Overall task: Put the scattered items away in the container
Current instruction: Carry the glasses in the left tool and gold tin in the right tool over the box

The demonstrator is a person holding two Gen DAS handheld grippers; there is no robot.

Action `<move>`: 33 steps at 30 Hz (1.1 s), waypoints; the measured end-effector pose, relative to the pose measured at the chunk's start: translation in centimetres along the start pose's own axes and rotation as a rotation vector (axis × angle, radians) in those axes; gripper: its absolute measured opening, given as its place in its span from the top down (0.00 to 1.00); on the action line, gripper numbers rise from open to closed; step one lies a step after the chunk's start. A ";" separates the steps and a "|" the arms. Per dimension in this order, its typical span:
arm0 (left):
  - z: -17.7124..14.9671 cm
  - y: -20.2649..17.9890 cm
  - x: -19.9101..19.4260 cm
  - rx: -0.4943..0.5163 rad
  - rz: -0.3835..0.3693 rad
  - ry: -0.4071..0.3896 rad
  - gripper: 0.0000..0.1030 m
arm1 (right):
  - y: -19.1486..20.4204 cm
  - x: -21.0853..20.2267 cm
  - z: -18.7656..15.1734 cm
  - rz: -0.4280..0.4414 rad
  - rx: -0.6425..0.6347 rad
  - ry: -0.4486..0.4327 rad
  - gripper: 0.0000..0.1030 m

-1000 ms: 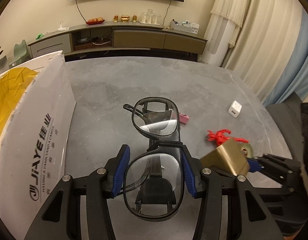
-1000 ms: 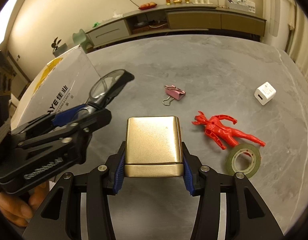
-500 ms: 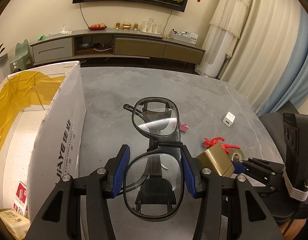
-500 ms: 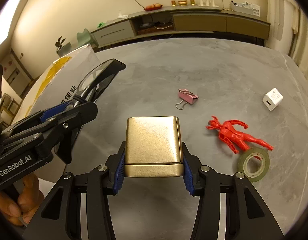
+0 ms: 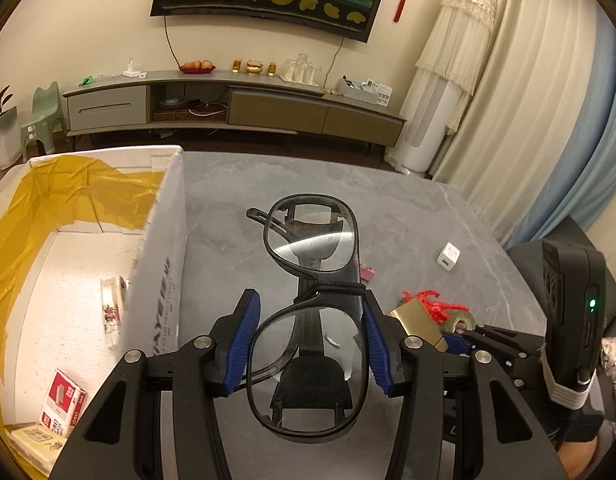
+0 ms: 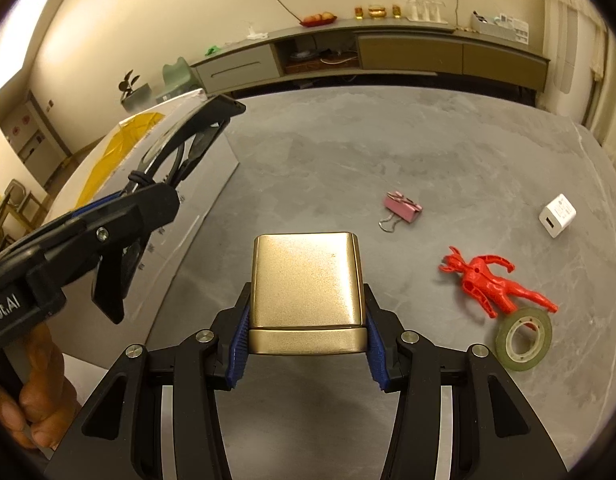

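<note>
My left gripper [image 5: 309, 340] is shut on black-framed glasses [image 5: 327, 288], held lens-up above the grey table just right of the white cardboard box [image 5: 164, 264]. The box is open on top and lined with yellow tape. My right gripper [image 6: 307, 336] is shut on a gold metal box [image 6: 308, 280], held above the table to the right of the cardboard box [image 6: 196, 208]. The left gripper with the glasses [image 6: 188, 140] shows at left in the right wrist view, a hand under it. The gold box [image 5: 413, 320] peeks out at right in the left wrist view.
On the table lie a pink binder clip [image 6: 401, 207], a white charger cube [image 6: 557, 216], a red figurine [image 6: 487, 280] and a tape roll [image 6: 523, 338]. Inside the cardboard box are a red-and-white packet [image 5: 64, 400] and a clear item [image 5: 112, 312]. A sideboard stands beyond.
Both grippers have risen with their loads. In the left wrist view the inside of the cardboard box has come into sight; the loose items look farther below.
</note>
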State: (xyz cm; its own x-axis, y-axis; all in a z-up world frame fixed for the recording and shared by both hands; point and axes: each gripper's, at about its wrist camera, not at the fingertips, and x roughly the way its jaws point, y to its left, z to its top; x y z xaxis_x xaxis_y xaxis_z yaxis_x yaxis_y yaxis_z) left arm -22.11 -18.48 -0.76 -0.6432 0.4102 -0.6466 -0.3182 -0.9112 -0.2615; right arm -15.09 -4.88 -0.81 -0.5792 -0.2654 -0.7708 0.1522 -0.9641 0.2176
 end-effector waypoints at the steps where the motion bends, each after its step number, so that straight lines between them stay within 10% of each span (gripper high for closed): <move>1: 0.1 0.2 -0.2 -0.004 -0.002 -0.004 0.50 | 0.2 -0.1 0.0 0.000 -0.002 -0.002 0.50; 33: 2.8 4.7 -7.7 -0.118 -0.039 -0.152 0.50 | 8.7 -5.1 1.0 -0.011 -0.049 -0.060 0.51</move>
State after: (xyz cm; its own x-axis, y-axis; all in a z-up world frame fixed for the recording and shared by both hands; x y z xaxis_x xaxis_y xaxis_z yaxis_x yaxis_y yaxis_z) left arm -20.60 -25.81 5.06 -0.7327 0.4384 -0.5205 -0.2671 -0.8888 -0.3725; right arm -11.62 -11.88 5.60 -0.6276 -0.2548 -0.7357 0.1833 -0.9667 0.1784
